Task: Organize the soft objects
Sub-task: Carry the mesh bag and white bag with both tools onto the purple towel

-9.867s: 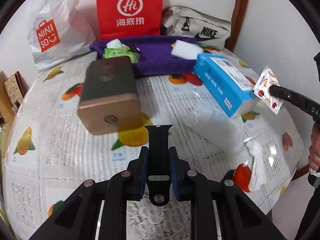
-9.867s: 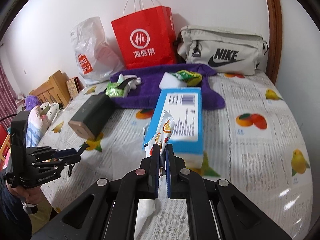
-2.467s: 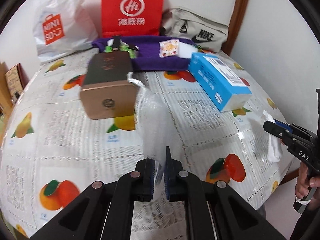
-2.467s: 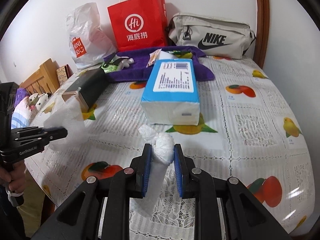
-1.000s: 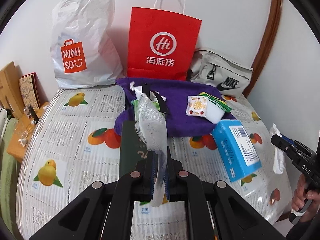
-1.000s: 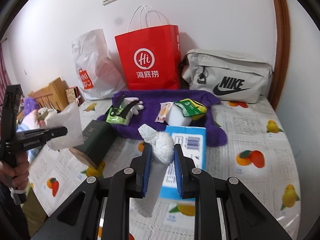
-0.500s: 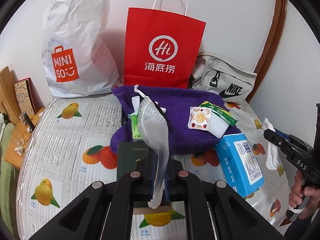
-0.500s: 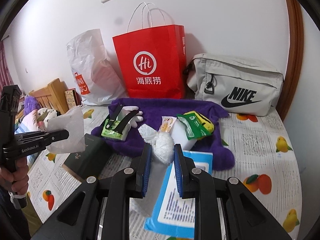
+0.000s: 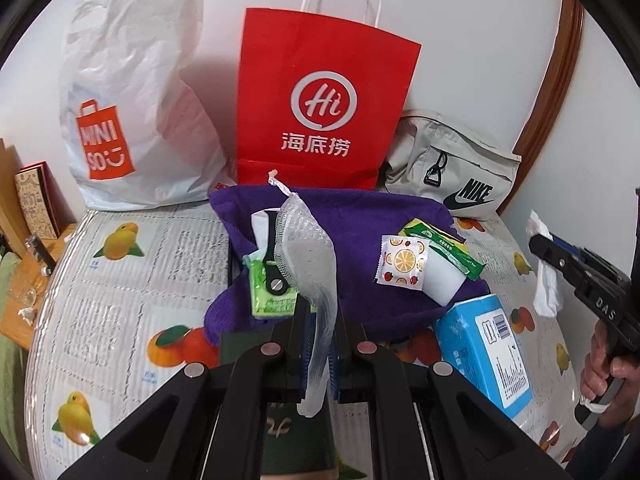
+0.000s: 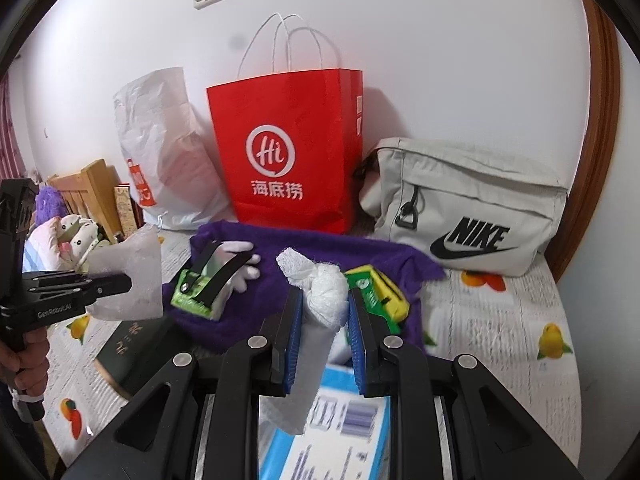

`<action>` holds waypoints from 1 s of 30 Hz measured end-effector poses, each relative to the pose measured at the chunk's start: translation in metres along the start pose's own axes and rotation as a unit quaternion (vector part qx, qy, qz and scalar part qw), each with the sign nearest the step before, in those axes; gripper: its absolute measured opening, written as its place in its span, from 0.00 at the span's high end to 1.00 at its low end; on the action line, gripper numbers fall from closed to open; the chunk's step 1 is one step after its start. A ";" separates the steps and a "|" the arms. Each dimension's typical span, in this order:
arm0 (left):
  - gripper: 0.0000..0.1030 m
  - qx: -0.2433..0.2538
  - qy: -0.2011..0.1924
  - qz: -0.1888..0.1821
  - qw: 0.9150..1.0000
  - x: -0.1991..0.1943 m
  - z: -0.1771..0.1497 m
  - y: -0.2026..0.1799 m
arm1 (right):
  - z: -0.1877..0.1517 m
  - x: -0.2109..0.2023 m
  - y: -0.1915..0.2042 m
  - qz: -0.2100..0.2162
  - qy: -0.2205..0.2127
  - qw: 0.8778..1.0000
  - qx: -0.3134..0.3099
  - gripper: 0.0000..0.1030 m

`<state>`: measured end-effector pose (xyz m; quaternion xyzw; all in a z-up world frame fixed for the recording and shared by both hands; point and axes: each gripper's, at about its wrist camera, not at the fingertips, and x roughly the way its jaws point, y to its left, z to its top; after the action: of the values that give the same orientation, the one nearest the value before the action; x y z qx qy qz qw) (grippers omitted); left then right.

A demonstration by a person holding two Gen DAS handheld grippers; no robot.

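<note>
On the fruit-print bedcover (image 9: 120, 280) the person held a gripper in each hand over the purple towel (image 9: 360, 216). The left gripper (image 9: 320, 344) had its fingers pressed together on a white mesh pouch (image 9: 308, 256), which stood up from the jaws with its drawstring end toward the wall. The right gripper (image 10: 322, 320) pinched a knotted white cloth bundle (image 10: 324, 292) between its blue pads (image 10: 292, 332), the tail of the cloth hanging below.

Against the wall stood a red paper bag (image 9: 324, 96) printed with a white "Hi" in a ring and the characters 海底捞 beneath. Left of it slumped a white plastic bag (image 9: 132, 92) with an orange "MINISO" shopping-bag logo. To the right lay a grey bag (image 10: 464, 208) marked "NIKE" with the swoosh.

On the towel lay a green packet (image 9: 272, 300) with a black strap (image 9: 274, 264) across it, a sachet (image 9: 402, 262) printed with orange slices, and a green-and-yellow sachet (image 9: 444, 252) whose writing was too small to read. A blue tissue pack (image 9: 488, 352) with a barcode label sat just beside the towel's near edge, and a dark box (image 10: 132, 344) with gold characters lay beside it. The left gripper's body read "GenRobot.AI" in the right wrist view; the right one's showed "DAS".
</note>
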<state>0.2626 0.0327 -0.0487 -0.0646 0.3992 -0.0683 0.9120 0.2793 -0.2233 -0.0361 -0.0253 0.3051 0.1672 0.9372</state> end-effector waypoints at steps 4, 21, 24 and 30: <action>0.92 0.001 0.006 -0.008 1.000 0.012 0.007 -0.003 | 0.009 0.013 -0.006 -0.005 0.001 1.000 -0.006 0.78; 0.92 0.003 0.047 -0.054 0.997 0.078 0.037 -0.024 | 0.024 0.092 -0.023 0.018 0.049 0.999 -0.008 0.78; 0.92 0.006 0.056 -0.056 0.997 0.090 0.038 -0.026 | 0.025 0.107 -0.026 0.021 0.064 0.998 -0.008 0.78; 0.92 0.008 0.072 -0.061 0.996 0.109 0.039 -0.028 | 0.023 0.135 -0.031 0.026 0.090 0.996 -0.006 0.78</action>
<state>0.3620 -0.0113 -0.0960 -0.0764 0.4586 -0.1310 0.8756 0.4044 -0.2088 -0.0977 -0.0381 0.3877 0.1905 0.9011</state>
